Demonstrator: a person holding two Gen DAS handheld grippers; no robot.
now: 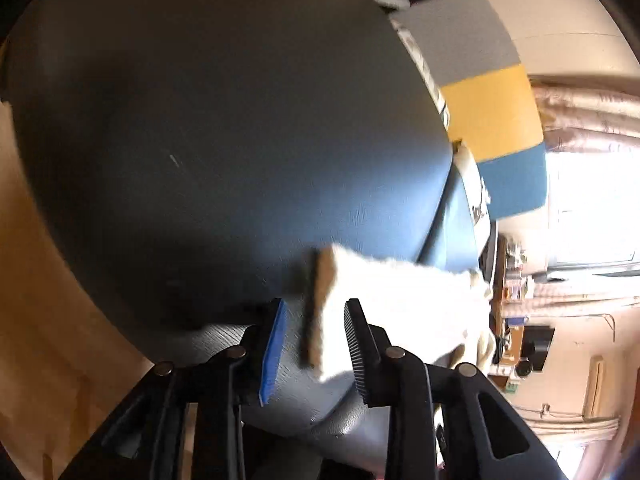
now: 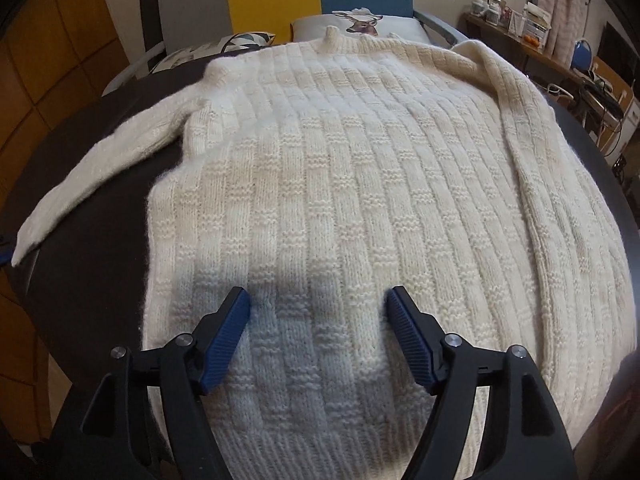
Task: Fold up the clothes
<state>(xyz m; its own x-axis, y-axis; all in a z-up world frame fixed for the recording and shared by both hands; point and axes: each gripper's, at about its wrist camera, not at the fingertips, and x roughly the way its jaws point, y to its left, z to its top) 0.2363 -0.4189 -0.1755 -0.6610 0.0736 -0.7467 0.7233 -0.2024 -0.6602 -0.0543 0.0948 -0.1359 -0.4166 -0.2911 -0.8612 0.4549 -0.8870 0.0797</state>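
My right gripper [image 2: 318, 312] gapes wide, empty, low over the hem of the cream knit sweater [image 2: 340, 184], spread flat on the dark table [image 2: 92, 272]. My left gripper [image 1: 316, 336], jaws apart, holds nothing; the left sleeve cuff [image 1: 384, 304] lies between them. Bare tabletop beyond; deer cushion [image 2: 360, 24] past the collar

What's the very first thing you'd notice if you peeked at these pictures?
A big cream knitted sweater spread flat over a dark round table, filling the right wrist view. The right gripper hovers open above its hem. In the left wrist view, the open left gripper points at a sleeve cuff.
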